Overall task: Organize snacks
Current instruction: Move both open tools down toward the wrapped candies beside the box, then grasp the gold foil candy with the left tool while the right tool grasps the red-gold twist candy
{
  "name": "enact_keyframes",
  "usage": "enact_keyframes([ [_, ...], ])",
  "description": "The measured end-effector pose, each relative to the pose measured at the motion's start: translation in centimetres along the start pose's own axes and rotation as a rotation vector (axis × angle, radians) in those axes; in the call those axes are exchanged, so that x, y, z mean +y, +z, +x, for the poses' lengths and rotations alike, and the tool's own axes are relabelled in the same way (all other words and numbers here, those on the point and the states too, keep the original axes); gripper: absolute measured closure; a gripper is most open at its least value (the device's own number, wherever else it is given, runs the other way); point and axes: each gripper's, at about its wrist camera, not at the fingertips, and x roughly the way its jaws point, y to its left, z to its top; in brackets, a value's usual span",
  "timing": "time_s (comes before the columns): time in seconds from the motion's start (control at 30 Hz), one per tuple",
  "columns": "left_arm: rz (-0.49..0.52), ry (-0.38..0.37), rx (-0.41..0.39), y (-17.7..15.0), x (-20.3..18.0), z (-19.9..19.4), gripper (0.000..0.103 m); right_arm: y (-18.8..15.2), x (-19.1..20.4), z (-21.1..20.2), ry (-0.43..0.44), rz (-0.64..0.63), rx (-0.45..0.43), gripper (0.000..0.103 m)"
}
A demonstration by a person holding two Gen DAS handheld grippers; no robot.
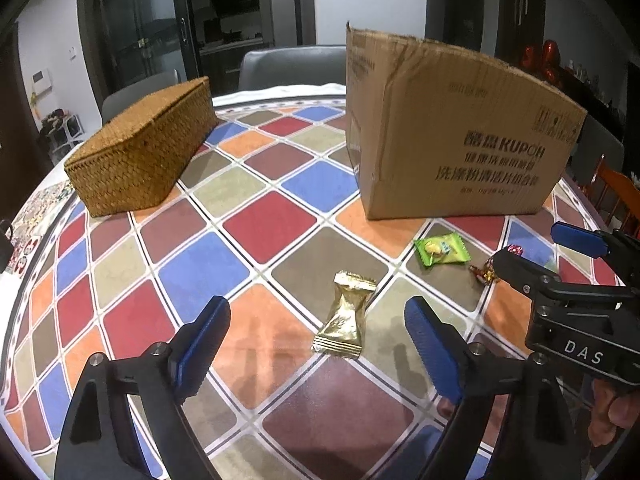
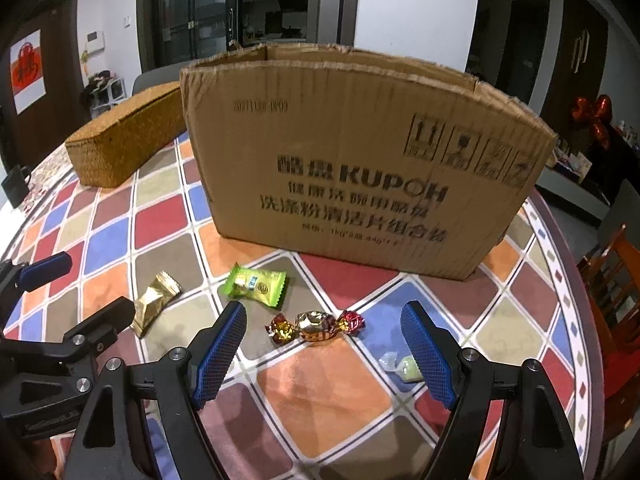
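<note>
Snacks lie loose on the tabletop (image 1: pixel 276 224) before the cardboard box (image 2: pixel 360 168): gold packet (image 1: pixel 346 314) between the released left gripper (image 1: pixel 316 344), twist-wrapped candy (image 2: pixel 316 326) ahead of the released right gripper (image 2: pixel 322 346). A pale wrapper (image 2: pixel 402 366), perhaps another candy, sits against the right pad and could get nudged away; slick foil may slip.

On the table (image 1: pixel 280 216) a woven basket (image 1: pixel 140 148) stands to the left and a cardboard box (image 1: pixel 452 136) to the right, well apart. Before the box lie four sweets in a loose row: a folded packet (image 1: pixel 346 316) furthest left, a flat packet (image 1: pixel 440 249) nearer the box, a twist-wrapped candy (image 2: pixel 316 326) to its right, and a small candy (image 2: pixel 402 366) rightmost and nearest.
</note>
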Motion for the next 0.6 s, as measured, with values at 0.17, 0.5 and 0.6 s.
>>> enact_keyframes([
  [0.17,0.001,-0.007,0.026,-0.4,-0.1,1.3,0.02,-0.5,-0.1,1.5,0.004,0.007,0.032,0.023],
  [0.5,0.003,-0.028,0.055,-0.5,-0.4,3.0,0.032,-0.9,-0.2,3.6,0.004,0.018,0.073,0.023],
  [0.6,0.006,-0.03,0.06,-0.6,-0.6,3.3,0.037,-0.9,-0.3,4.1,0.005,0.026,0.08,0.023],
])
